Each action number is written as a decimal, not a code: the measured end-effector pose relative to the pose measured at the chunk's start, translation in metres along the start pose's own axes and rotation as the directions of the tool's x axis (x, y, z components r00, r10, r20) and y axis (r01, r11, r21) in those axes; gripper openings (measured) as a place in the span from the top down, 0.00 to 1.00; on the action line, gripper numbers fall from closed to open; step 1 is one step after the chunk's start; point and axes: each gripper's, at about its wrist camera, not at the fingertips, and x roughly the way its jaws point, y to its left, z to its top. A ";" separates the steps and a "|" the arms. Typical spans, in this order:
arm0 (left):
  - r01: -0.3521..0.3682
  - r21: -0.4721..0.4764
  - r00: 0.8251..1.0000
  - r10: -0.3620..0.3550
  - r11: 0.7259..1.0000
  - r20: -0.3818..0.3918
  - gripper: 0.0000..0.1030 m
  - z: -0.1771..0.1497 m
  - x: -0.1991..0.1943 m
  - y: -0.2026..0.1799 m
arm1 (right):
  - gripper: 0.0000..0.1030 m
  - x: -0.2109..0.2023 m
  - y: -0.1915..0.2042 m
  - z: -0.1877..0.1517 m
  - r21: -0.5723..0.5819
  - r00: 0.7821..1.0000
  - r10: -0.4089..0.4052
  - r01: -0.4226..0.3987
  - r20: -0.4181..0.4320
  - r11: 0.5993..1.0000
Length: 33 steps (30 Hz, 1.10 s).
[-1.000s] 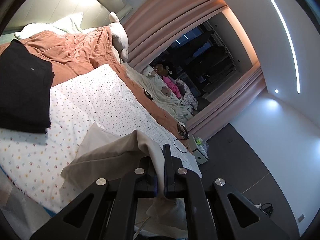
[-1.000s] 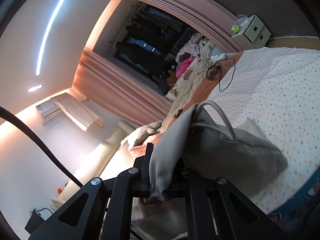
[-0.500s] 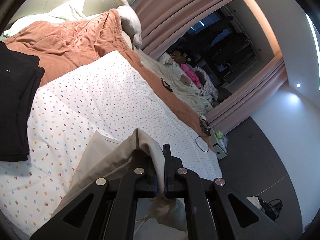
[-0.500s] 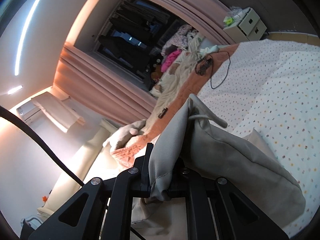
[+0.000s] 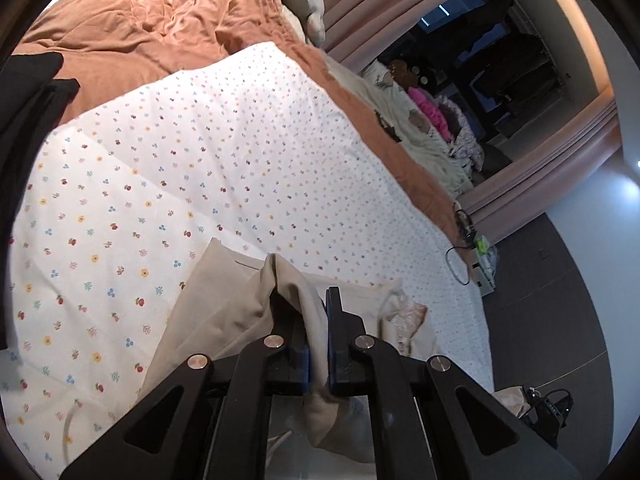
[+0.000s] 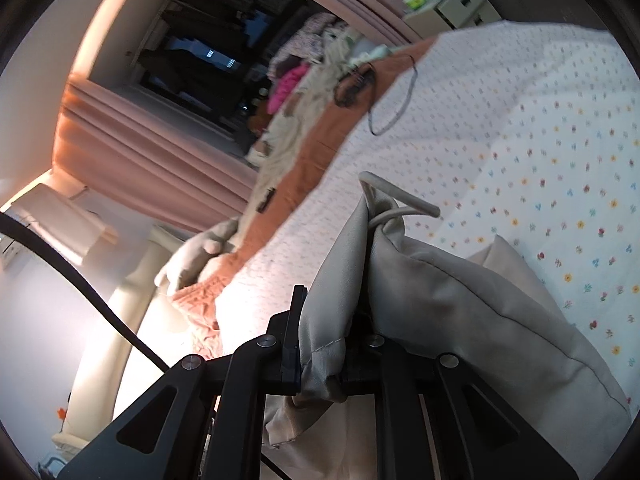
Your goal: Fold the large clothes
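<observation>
Beige garment (image 5: pixel 224 312) edge pinched in left tool (image 5: pixel 316 320) over mostly bare floral sheet (image 5: pixel 208 168).

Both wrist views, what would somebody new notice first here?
First, the beige garment bunched in the foreground of both views, pinched in the left gripper, and between the jaws of the right gripper, which are opening. Behind it spreads the white flower-print sheet over the bed, with a rumpled rust-orange duvet at the far end. A black garment lies at the left edge of the left wrist view.
</observation>
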 end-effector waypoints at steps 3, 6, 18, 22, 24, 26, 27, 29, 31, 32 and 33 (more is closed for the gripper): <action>-0.003 -0.001 1.000 0.003 1.000 -0.023 0.93 0.002 0.021 0.004 | 0.82 0.011 -0.001 0.002 0.029 1.000 -0.009 0.010 -0.020 1.000; 0.014 -0.024 0.999 -0.015 1.000 -0.046 0.79 0.003 0.036 0.008 | 0.49 0.014 0.002 0.003 0.039 1.000 -0.003 0.004 -0.022 0.999; -0.019 0.006 1.000 0.019 1.000 0.025 0.24 -0.004 0.010 0.000 | 0.25 0.009 0.064 -0.034 -0.155 0.989 -0.121 0.107 -0.087 0.982; -0.042 0.033 0.999 0.041 0.999 0.023 0.24 -0.015 -0.005 0.003 | 0.25 0.019 0.094 -0.060 -0.243 0.964 -0.194 0.147 -0.182 0.959; -0.056 0.049 0.998 0.055 0.997 0.020 0.24 -0.021 -0.013 0.006 | 0.25 0.022 0.112 -0.076 -0.300 0.951 -0.226 0.157 -0.212 0.941; -0.064 0.055 0.998 0.063 0.996 0.016 0.24 -0.028 -0.022 0.010 | 0.25 0.027 0.129 -0.094 -0.356 0.935 -0.261 0.166 -0.239 0.920; -0.068 0.057 0.998 0.067 0.996 0.014 0.24 -0.031 -0.026 0.012 | 0.25 0.030 0.136 -0.101 -0.381 0.927 -0.279 0.171 -0.249 0.909; -0.081 0.073 0.997 0.081 0.994 0.005 0.24 -0.036 -0.034 0.017 | 0.29 0.035 0.152 -0.118 -0.433 0.910 -0.314 0.176 -0.271 0.884; -0.097 0.085 0.995 0.097 0.992 0.001 0.24 -0.041 -0.041 0.021 | 0.32 0.044 0.161 -0.126 -0.465 0.897 -0.337 0.178 -0.287 0.868; -0.103 0.088 0.995 0.103 0.991 0.000 0.24 -0.043 -0.045 0.024 | 0.32 0.048 0.166 -0.132 -0.480 0.889 -0.350 0.178 -0.296 0.859; -0.105 0.088 0.994 0.106 0.991 0.000 0.24 -0.045 -0.048 0.028 | 0.32 0.053 0.169 -0.136 -0.496 0.882 -0.364 0.182 -0.300 0.849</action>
